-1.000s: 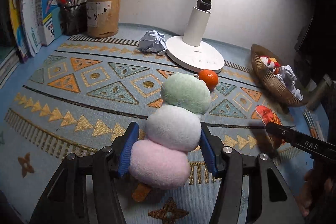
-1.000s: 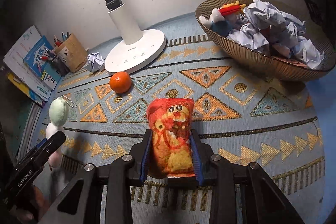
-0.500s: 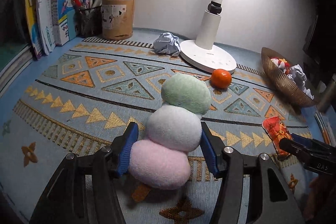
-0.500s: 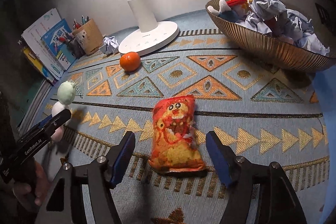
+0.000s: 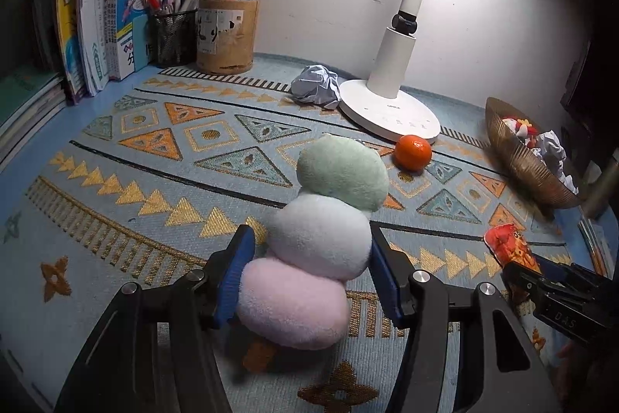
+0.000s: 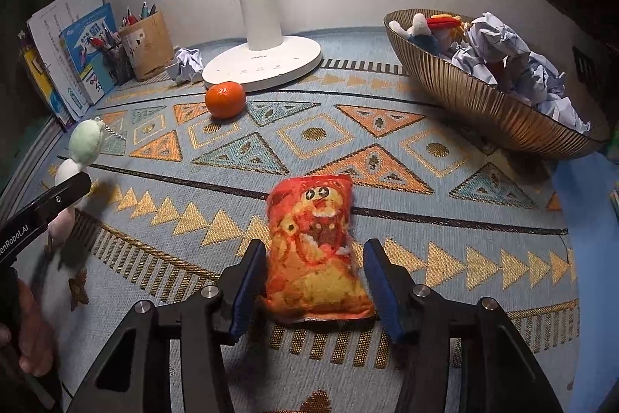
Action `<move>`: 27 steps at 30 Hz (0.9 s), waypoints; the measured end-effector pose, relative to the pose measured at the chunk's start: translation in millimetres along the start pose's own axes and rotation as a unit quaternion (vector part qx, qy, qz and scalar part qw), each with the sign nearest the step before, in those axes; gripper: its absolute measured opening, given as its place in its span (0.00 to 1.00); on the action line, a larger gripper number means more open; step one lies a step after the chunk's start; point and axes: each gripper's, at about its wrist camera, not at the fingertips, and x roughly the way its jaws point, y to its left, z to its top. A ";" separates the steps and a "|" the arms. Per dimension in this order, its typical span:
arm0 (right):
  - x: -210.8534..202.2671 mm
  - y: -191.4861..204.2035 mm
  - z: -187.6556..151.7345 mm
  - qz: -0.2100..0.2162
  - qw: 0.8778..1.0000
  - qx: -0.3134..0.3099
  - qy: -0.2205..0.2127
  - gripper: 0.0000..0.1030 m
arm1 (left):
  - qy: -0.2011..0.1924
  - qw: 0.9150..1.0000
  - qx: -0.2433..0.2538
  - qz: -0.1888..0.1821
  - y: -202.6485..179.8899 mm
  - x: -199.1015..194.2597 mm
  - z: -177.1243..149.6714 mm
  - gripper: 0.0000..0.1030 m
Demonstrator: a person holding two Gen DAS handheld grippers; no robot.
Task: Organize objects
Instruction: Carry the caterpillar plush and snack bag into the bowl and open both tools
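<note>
A plush skewer of pink, white and green balls [image 5: 321,239] is held above the patterned mat, with my left gripper [image 5: 309,235] shut on its white and pink balls. The right wrist view shows that plush [image 6: 87,142] at the far left. An orange plush snack bag [image 6: 315,246] lies flat on the mat between the blue pads [image 6: 247,277] of my right gripper [image 6: 313,246]. The jaws are closing around the bag, which does not look squeezed. In the left wrist view the bag [image 5: 510,242] and the right gripper [image 5: 541,281] sit at the right edge.
A brown ribbed basket [image 6: 483,111] at the right holds crumpled paper and a toy. A white lamp base [image 6: 263,64], a mandarin [image 6: 225,99] and a paper ball [image 6: 187,62] lie further back. Pen holders [image 5: 226,33] and books [image 5: 116,22] line the back left.
The right gripper let go of the snack bag, opened wide, then narrowed around it again; the bag now lies on the mat. The left gripper kept its hold on the plush skewer.
</note>
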 end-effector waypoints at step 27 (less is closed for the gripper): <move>-50.9 3.1 -15.3 0.076 0.996 -0.006 -0.046 0.36 | -0.029 0.995 0.090 0.021 -40.9 -13.1 -1.9 0.54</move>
